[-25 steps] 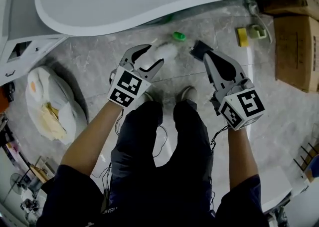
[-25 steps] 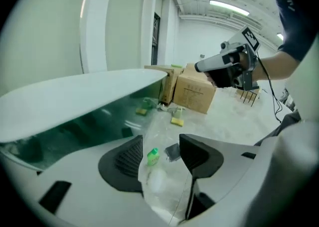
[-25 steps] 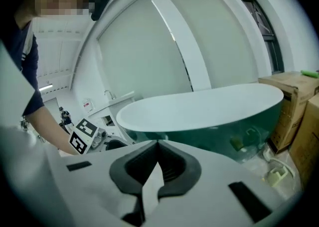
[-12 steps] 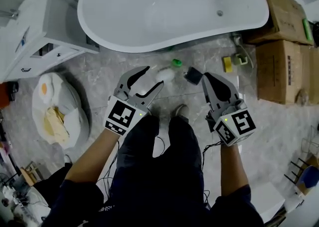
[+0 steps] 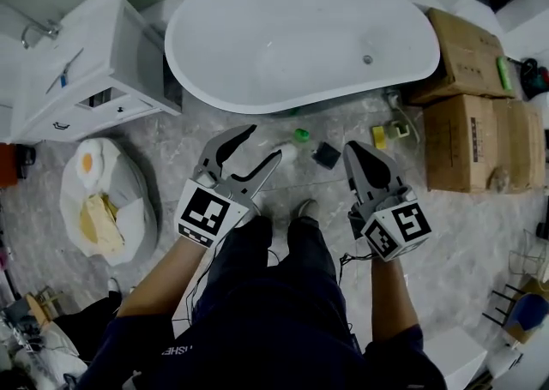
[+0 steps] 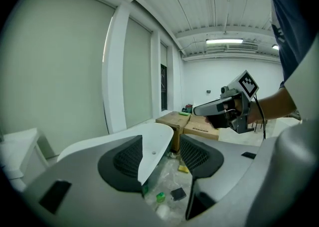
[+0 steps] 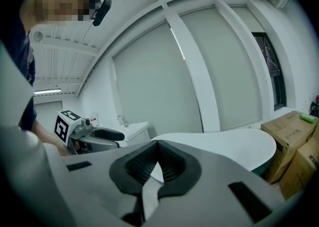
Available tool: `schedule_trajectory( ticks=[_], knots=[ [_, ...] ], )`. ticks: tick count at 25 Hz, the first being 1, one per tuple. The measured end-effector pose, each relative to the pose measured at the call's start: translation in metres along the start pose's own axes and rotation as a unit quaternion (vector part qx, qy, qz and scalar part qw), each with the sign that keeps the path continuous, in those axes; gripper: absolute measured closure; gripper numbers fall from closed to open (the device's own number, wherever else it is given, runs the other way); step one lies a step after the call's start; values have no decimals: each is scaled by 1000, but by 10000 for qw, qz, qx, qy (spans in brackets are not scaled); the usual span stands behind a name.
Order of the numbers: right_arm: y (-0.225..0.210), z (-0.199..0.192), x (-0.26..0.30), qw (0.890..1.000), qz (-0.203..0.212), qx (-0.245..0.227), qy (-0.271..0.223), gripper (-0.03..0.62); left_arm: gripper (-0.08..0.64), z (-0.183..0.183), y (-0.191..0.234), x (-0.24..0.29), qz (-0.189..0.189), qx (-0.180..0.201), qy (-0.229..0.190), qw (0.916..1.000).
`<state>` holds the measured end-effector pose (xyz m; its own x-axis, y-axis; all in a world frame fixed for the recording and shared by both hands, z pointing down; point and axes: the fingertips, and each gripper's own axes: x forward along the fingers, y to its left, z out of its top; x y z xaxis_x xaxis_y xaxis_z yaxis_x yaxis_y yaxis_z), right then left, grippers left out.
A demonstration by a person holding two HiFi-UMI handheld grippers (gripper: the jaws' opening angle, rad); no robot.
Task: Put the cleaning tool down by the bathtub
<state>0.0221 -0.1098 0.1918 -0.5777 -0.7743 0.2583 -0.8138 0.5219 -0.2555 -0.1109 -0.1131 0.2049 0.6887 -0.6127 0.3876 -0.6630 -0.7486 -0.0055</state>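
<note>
The white bathtub (image 5: 300, 37) fills the top of the head view. On the marble floor just in front of it lie a white fluffy cleaning tool (image 5: 287, 153), a small green piece (image 5: 302, 134) and a black square pad (image 5: 326, 154). My left gripper (image 5: 264, 143) hovers over the fluffy tool, open and empty. My right gripper (image 5: 351, 150) is shut on nothing, beside the black pad. In the left gripper view the floor items show between the open jaws: the green piece (image 6: 160, 197) and black pad (image 6: 178, 193). In the right gripper view the bathtub (image 7: 224, 143) lies beyond the closed jaws.
A yellow sponge (image 5: 378, 135) lies near the tub's right end. Cardboard boxes (image 5: 467, 97) stand at the right, a white vanity cabinet (image 5: 77, 63) at the left. A white bag (image 5: 103, 200) sits on the floor at the left. The person's shoe (image 5: 305, 208) is below the grippers.
The view has pulled up and back, so the whole tub shows. Both grippers have risen away from the floor items, which stay where they lay. Jaw states are unchanged.
</note>
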Motion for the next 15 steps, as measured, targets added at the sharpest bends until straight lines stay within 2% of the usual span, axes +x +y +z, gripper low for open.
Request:
schedule_trajectory(
  ticks=[7, 15],
  knots=[
    [35, 31, -6, 9999, 94, -111, -67, 588, 313, 41, 2, -43, 87, 5, -357, 9993],
    [69, 55, -1, 9993, 245, -226, -172, 588, 313, 60, 11, -70, 153, 39, -503, 9986]
  ],
)
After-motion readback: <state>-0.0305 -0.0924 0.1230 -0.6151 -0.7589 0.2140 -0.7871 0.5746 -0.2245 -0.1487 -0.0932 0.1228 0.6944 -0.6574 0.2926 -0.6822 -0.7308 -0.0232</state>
